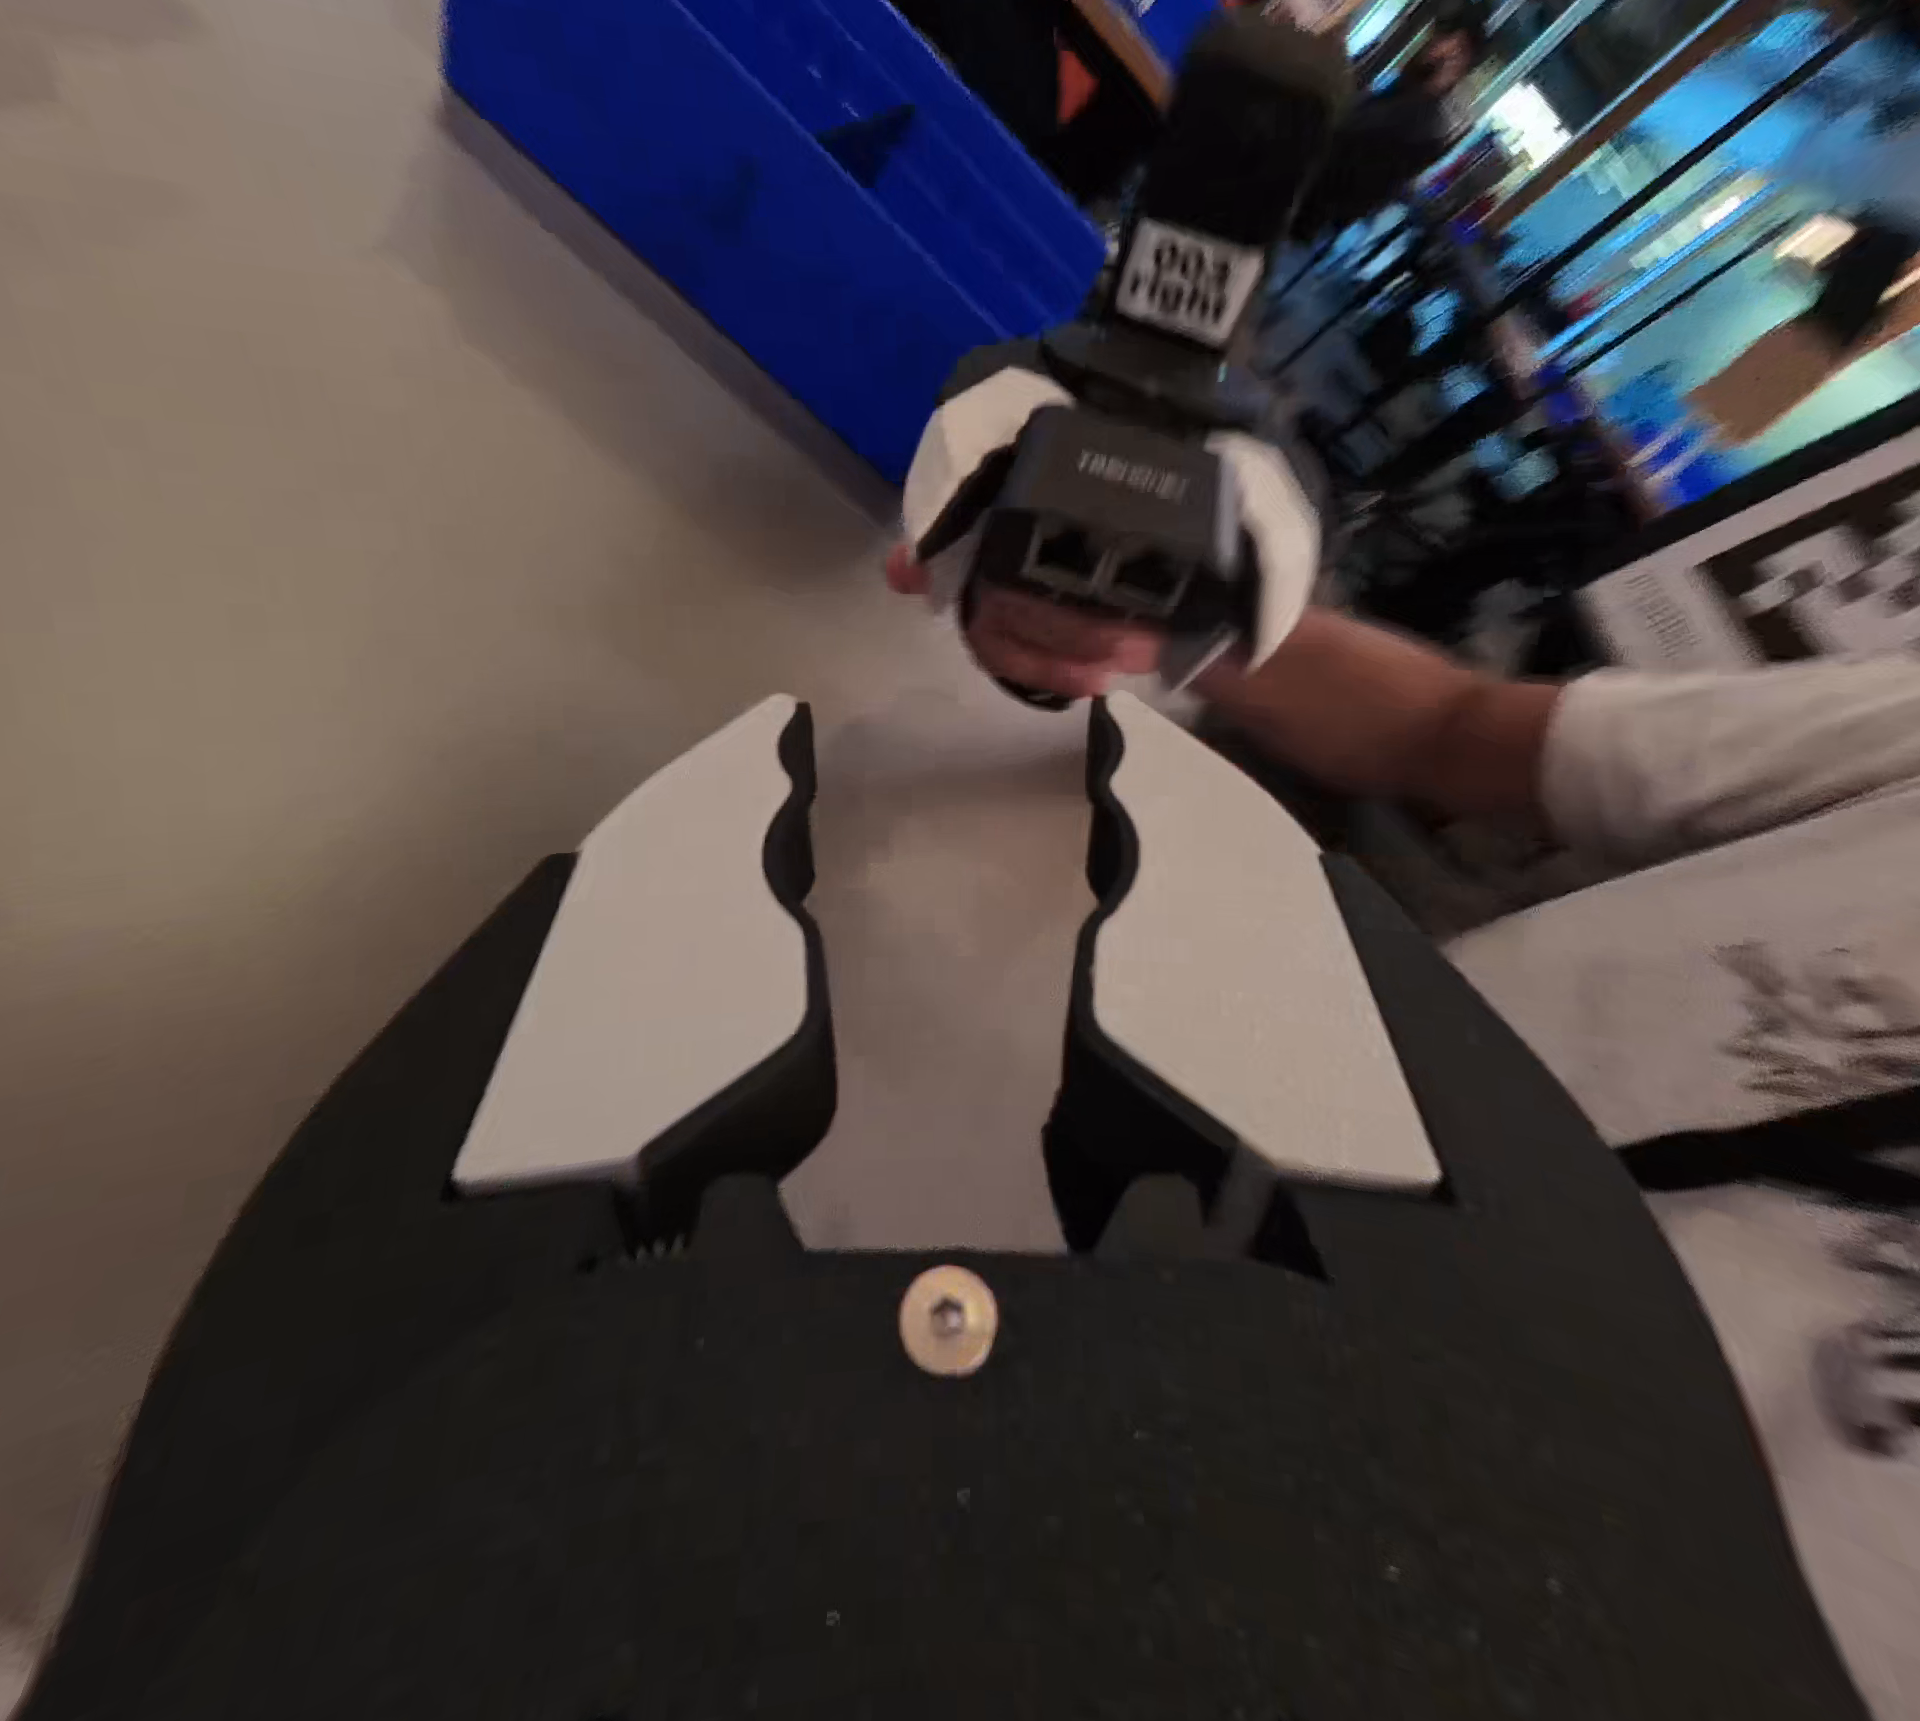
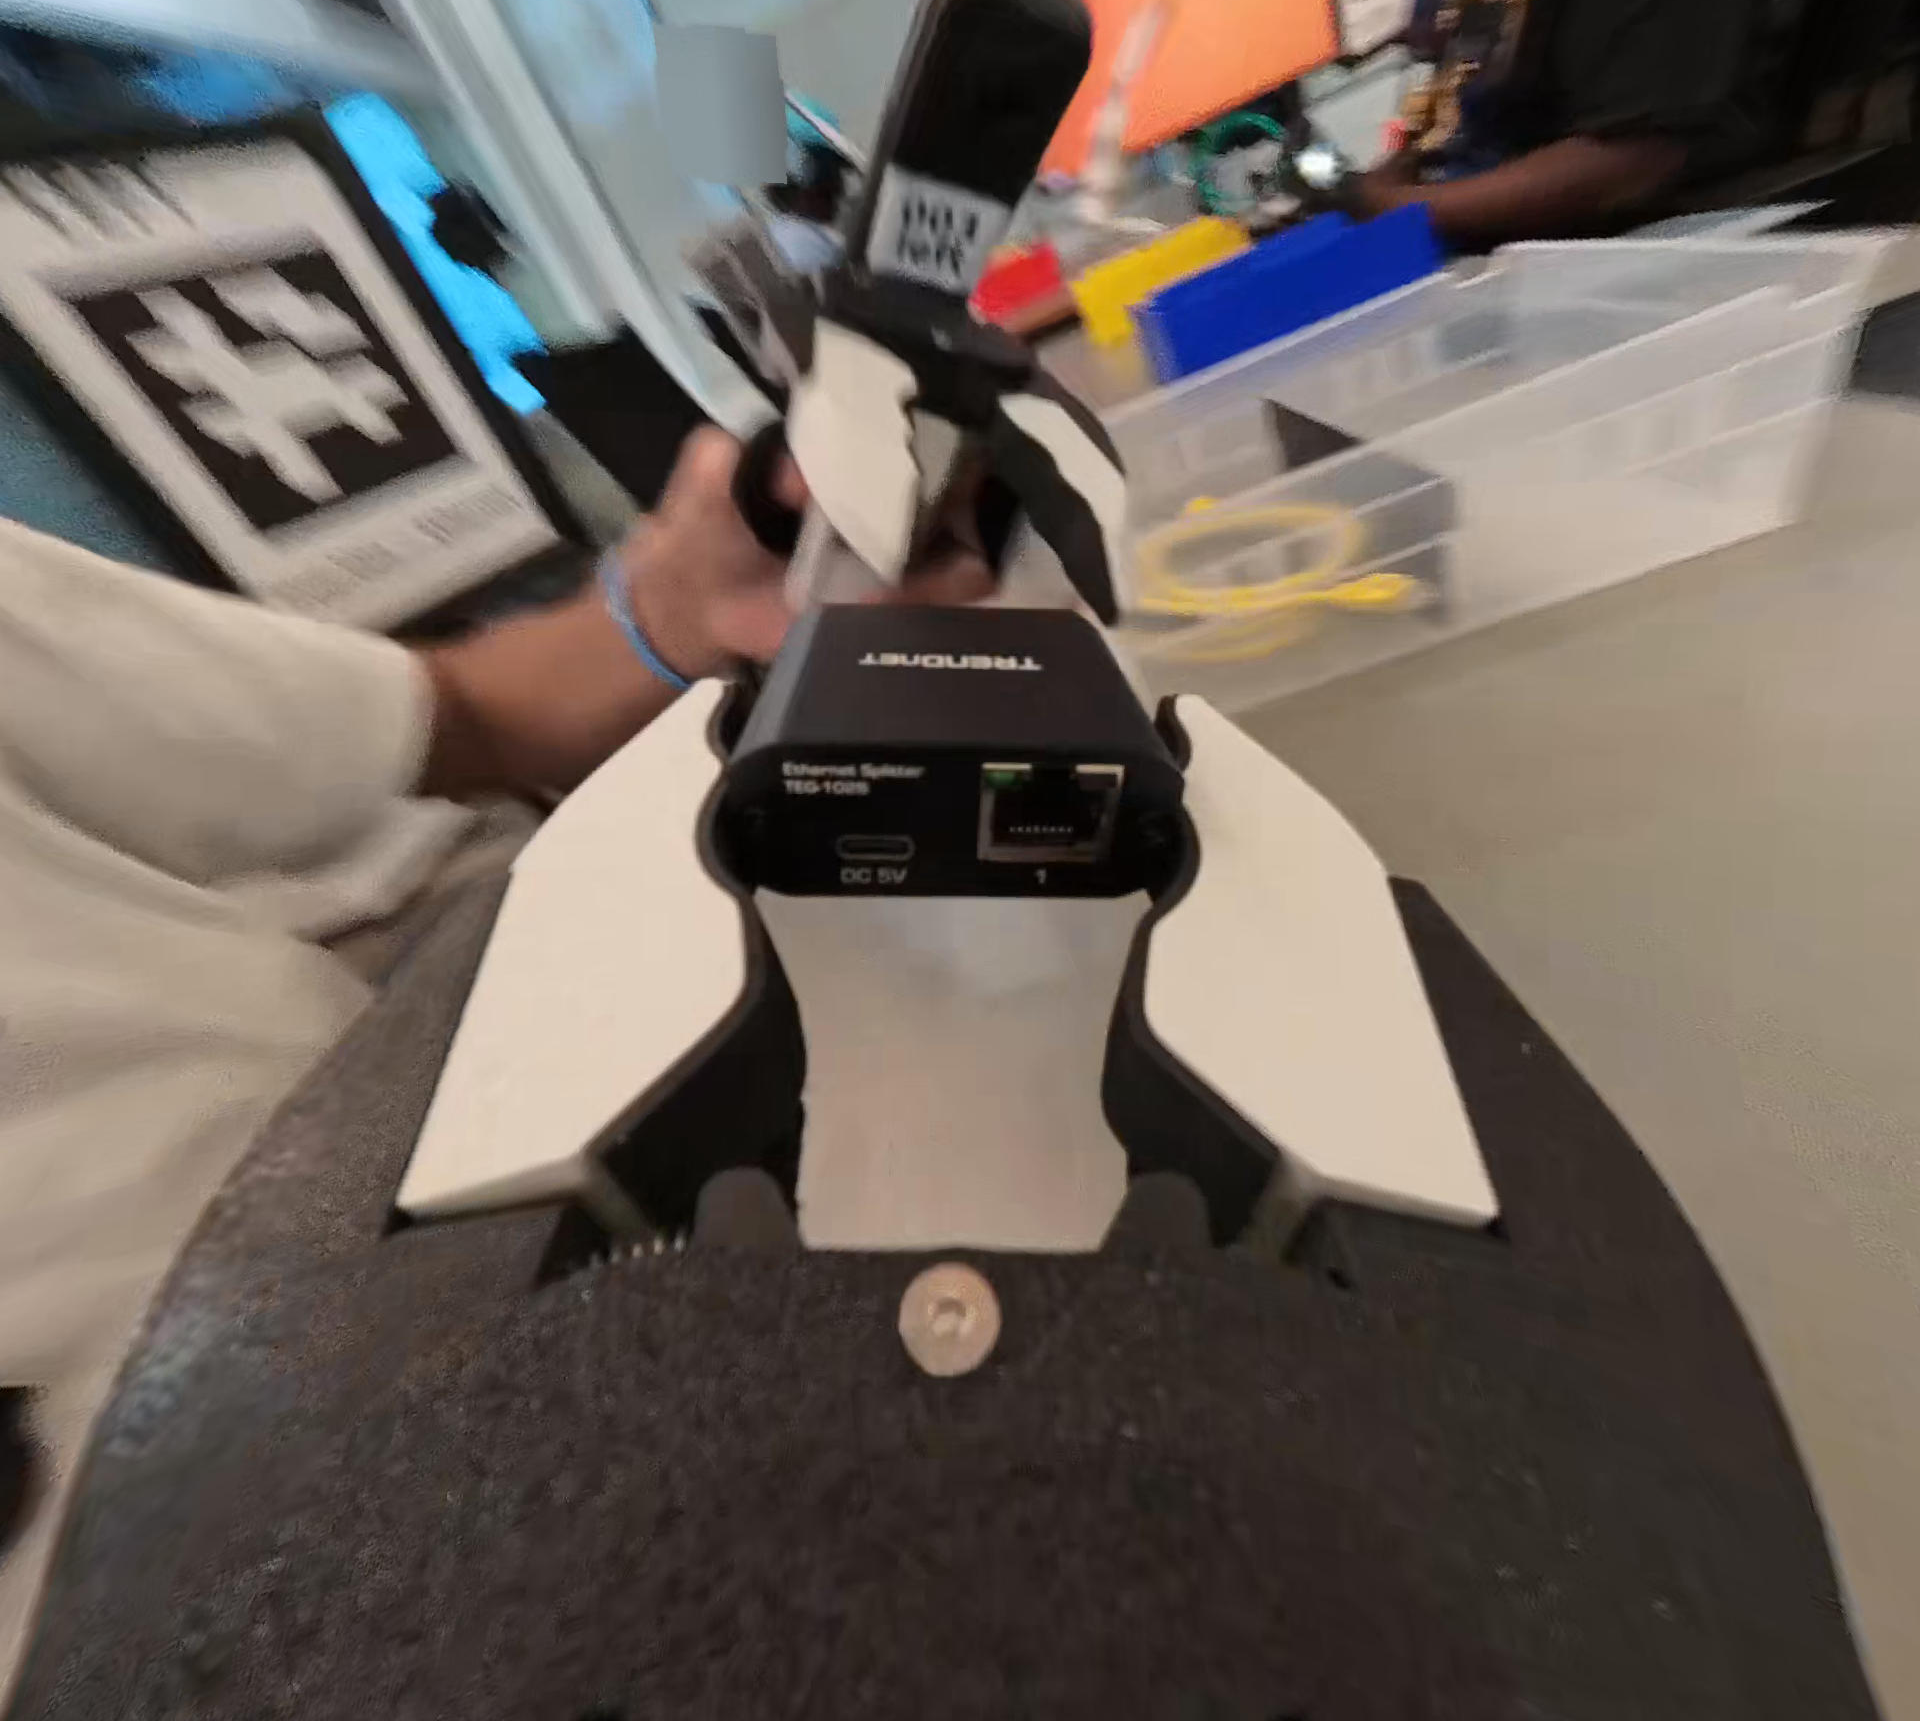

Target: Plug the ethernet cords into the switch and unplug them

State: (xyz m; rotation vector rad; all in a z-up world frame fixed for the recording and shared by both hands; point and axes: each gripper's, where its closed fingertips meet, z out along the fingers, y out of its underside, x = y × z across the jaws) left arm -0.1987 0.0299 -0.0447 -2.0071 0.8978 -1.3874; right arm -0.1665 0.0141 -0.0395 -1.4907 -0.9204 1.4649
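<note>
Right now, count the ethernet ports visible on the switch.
3. One on the switch end facing the right gripper; two side by side on the opposite end, facing the left gripper. Others may be hidden.

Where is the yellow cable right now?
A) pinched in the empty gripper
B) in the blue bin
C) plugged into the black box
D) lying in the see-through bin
D: the coiled yellow ethernet cable lies inside the clear plastic bin, beyond the black switch, whose facing port is empty.
</note>
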